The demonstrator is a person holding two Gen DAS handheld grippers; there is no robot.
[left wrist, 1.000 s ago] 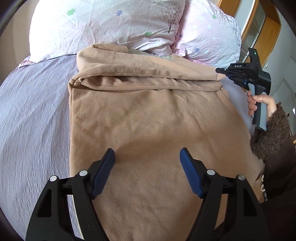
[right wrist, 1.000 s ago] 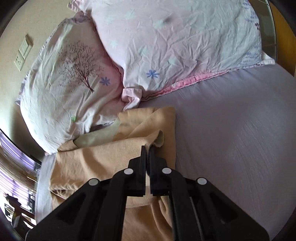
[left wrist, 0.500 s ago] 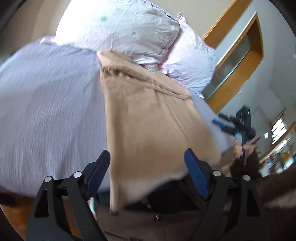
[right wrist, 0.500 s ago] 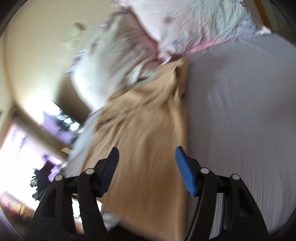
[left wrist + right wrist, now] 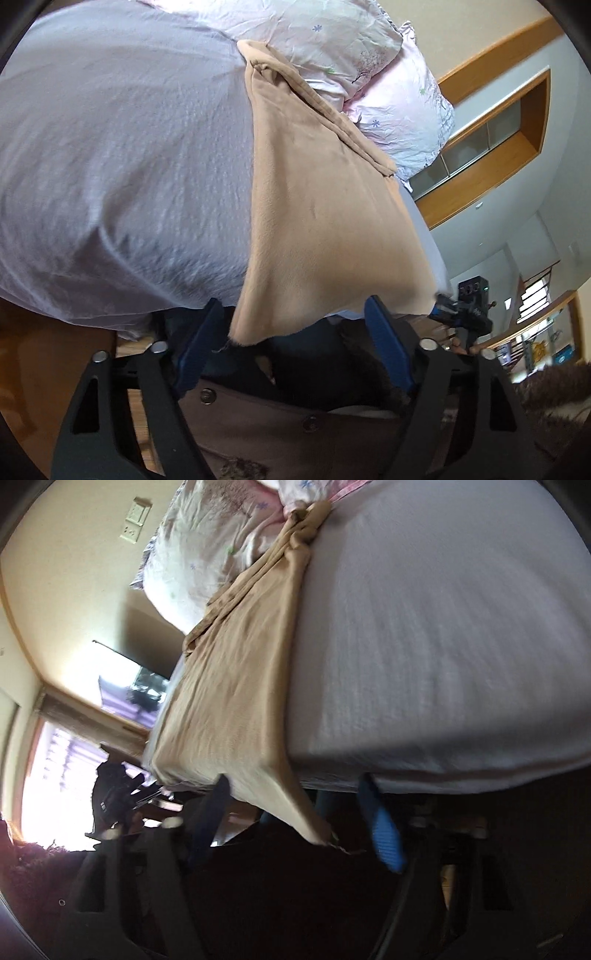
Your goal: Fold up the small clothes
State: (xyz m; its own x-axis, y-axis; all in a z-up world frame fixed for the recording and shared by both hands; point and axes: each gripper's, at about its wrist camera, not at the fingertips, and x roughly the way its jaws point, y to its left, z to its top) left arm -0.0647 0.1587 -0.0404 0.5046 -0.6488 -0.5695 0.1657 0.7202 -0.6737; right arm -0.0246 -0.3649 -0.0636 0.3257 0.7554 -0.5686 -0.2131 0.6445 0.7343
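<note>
So both claws stand wide open and hold nothing. The left claw (image 5: 295, 339) hangs below the foot of the bed, its blue fingers (image 5: 199, 350) spread to either side of the near left corner of the tan garment (image 5: 325, 206), which droops over the mattress edge between them without being touched, as far as this view shows. The right claw (image 5: 295, 830) sits likewise at the other near corner (image 5: 314, 830), its own view blurred, with one blue finger (image 5: 384, 838) clear of the cloth on the right and the darker one on the left just beside the hanging hem.

The garment lies lengthwise on the lilac bed sheet (image 5: 110, 166), running from the foot edge up to the flowered pillows (image 5: 332, 40). At its far end the cloth is already turned over on itself in a bunched band (image 5: 314, 99) against the pillows, so one fold at that end appears done, though it looks rumpled rather than crisp in the right view. The long main panel remains a single flat layer.

I judge the task to be early to midway: the near hem has yet to be gripped at both corners and carried up toward the pillows, and any further halving and smoothing is left after that.
</note>
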